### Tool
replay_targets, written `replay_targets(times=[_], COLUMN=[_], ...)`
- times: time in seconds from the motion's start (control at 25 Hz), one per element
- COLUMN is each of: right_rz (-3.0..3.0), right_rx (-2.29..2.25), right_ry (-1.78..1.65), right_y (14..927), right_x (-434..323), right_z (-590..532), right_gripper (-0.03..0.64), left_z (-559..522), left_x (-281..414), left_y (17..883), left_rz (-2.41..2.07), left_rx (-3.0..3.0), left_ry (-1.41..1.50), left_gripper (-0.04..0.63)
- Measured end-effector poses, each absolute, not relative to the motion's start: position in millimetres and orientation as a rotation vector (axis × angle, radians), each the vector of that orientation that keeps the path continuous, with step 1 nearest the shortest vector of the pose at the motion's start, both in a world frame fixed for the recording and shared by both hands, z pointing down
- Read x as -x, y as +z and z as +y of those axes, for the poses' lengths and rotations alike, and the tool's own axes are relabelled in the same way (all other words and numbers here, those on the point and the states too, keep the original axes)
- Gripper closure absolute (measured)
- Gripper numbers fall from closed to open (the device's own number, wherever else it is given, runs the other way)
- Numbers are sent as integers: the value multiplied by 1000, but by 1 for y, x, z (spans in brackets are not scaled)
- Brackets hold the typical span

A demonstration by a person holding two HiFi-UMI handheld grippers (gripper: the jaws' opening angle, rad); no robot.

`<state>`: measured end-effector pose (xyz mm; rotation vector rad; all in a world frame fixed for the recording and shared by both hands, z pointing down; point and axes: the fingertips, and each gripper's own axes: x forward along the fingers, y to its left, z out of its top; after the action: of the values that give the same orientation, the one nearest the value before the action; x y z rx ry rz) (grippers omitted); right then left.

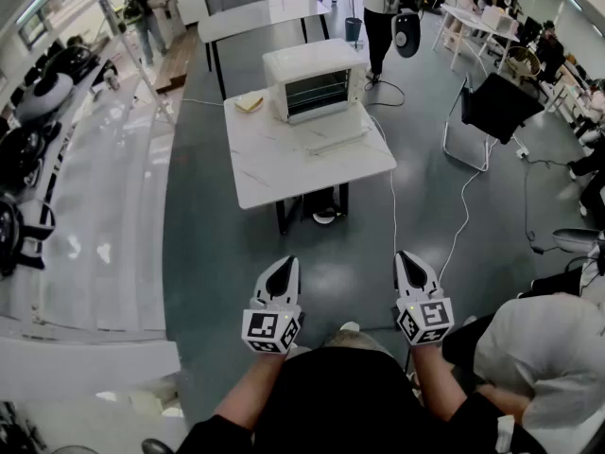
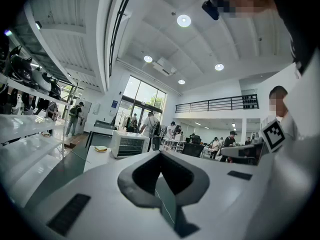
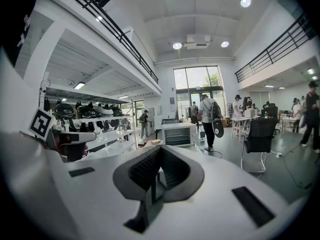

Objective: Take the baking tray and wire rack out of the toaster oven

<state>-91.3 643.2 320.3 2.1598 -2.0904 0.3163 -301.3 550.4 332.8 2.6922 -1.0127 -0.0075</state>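
Note:
The white toaster oven [image 1: 314,81] stands at the far side of a white marble table [image 1: 284,164], well ahead of me. Its front shows a dark inside with thin horizontal bars; tray and rack cannot be told apart at this distance. A pale flat panel [image 1: 335,132] lies just before it, seemingly the lowered door. My left gripper [image 1: 282,277] and right gripper [image 1: 413,270] hang side by side over the grey floor, far short of the table, both shut and empty. The oven [image 2: 129,144] is small in the left gripper view, and the oven [image 3: 176,133] sits straight ahead in the right gripper view.
A yellow slab [image 1: 250,103] lies left of the oven. A white cable [image 1: 391,201] runs from the table across the floor. A black chair [image 1: 496,105] stands at the right, shelves of helmets [image 1: 38,93] at the left. People walk behind; another person [image 1: 539,348] is close on my right.

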Motion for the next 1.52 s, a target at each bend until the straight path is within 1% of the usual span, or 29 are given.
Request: replay_targets(times=[0.28, 0.68, 0.96, 1.24, 1.52], right_rz=[-2069, -2031, -2065, -2030, -1967], right_rx=[-2188, -2229, -2234, -2235, -2261], right_ry=[298, 303, 318, 334, 360], right_y=[321, 341, 344, 369, 373], right_x=[64, -23, -56, -89, -142], right_z=[645, 669, 669, 627, 589], right_gripper=[595, 595, 595, 595, 595], left_z=[553, 553, 557, 508, 469], left_x=[273, 191, 144, 89, 38], left_y=[336, 353, 353, 372, 374], left_rz=[-1000, -998, -999, -939, -905], left_rx=[-2696, -2725, -2744, -2780, -2775], left_ry=[-12, 10, 64, 83, 70], left_gripper=[577, 577, 577, 577, 577])
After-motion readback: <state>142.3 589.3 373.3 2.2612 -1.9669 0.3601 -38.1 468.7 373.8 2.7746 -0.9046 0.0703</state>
